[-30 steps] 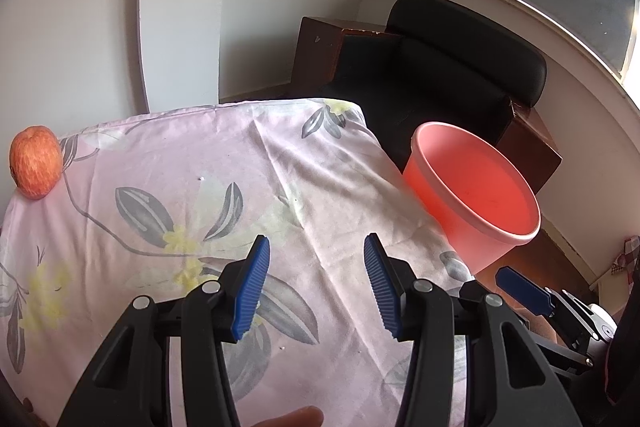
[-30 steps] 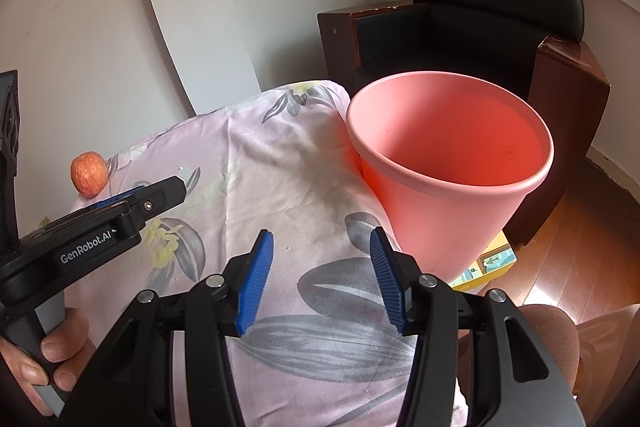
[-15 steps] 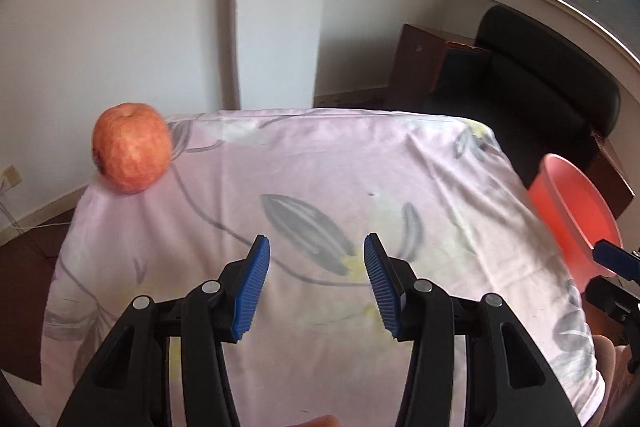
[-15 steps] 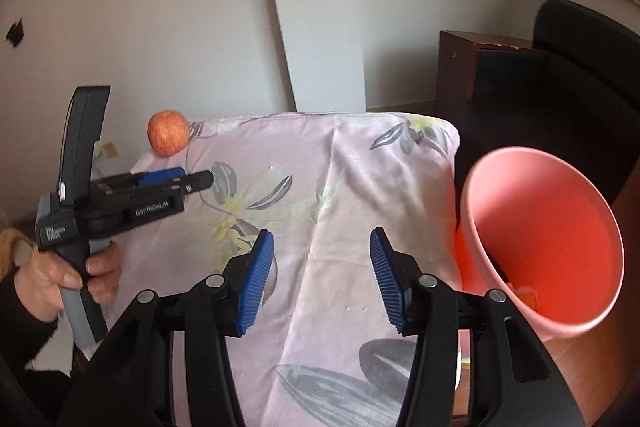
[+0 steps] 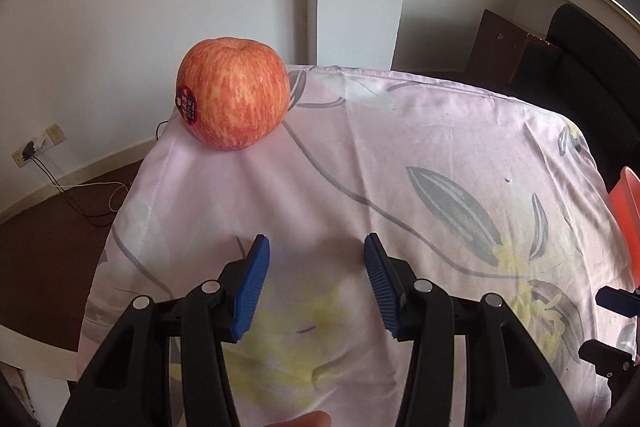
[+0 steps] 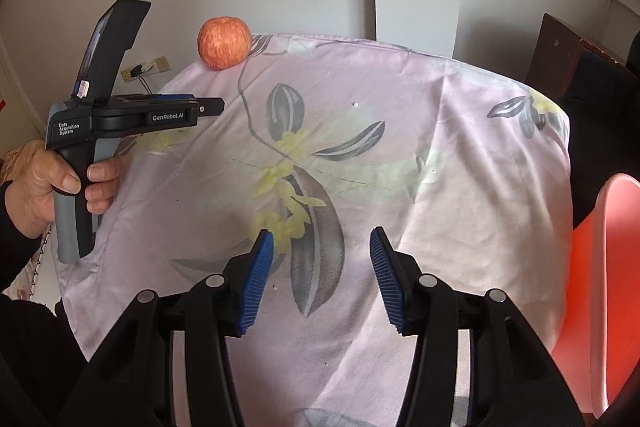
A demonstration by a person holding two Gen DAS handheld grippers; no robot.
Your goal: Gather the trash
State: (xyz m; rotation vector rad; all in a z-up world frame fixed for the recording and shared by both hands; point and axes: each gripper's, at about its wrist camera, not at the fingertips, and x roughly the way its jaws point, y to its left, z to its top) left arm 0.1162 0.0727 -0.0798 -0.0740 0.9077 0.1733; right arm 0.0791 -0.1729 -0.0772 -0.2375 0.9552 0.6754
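The left gripper (image 5: 316, 283) points down at the pink flowered cloth (image 5: 400, 155), its blue ribbed fingers (image 5: 254, 283) apart and empty. The round red-and-yellow striped apple (image 5: 233, 93) sits ahead and left of them, probably the target. The right gripper (image 6: 322, 277) hangs apart and empty too, with the salmon plastic bucket (image 6: 600, 267) right of its fingers, ready for trash
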